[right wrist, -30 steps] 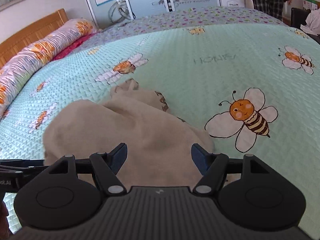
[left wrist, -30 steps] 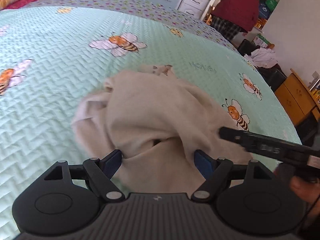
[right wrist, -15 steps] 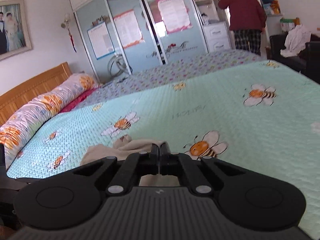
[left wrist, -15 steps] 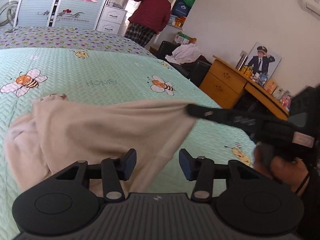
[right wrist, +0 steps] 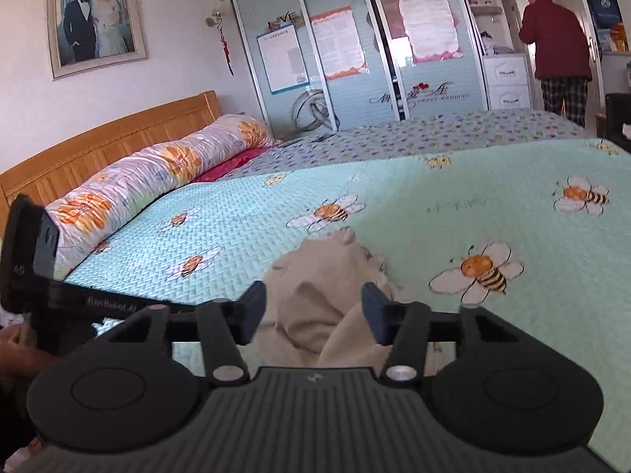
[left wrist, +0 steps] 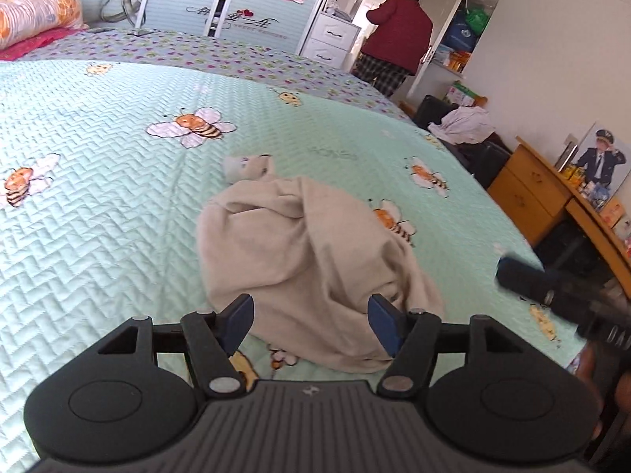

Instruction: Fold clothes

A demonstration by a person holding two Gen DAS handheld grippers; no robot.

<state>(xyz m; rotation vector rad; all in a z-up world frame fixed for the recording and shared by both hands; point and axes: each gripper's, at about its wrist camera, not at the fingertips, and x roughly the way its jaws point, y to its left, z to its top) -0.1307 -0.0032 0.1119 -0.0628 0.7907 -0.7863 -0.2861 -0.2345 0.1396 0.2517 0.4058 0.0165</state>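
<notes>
A cream garment [left wrist: 307,244] lies in a crumpled heap on the mint bee-print bedcover [left wrist: 98,216]. My left gripper [left wrist: 311,319] hangs just above its near edge. Its jaws are opening, and the cloth shows between the blue pads untouched. In the right wrist view the same garment [right wrist: 315,276] sits below and beyond my right gripper [right wrist: 313,311], whose jaws are also opening with nothing gripped. A dark finger [left wrist: 524,278] of the right gripper pokes in at the right of the left view. The left gripper's body [right wrist: 31,252] shows at the left edge of the right view.
A long floral bolster [right wrist: 157,181] lies against the wooden headboard [right wrist: 98,146]. A person in a red jacket [left wrist: 398,35] stands at the wardrobe beyond the bed. Right of the bed are a wooden desk [left wrist: 552,197] and a dark chair with clothes [left wrist: 465,126].
Half a second ago the right gripper was shut on the garment's edge, stretching it rightwards. It has let go and the cloth has dropped into a heap. The left jaws have widened.
</notes>
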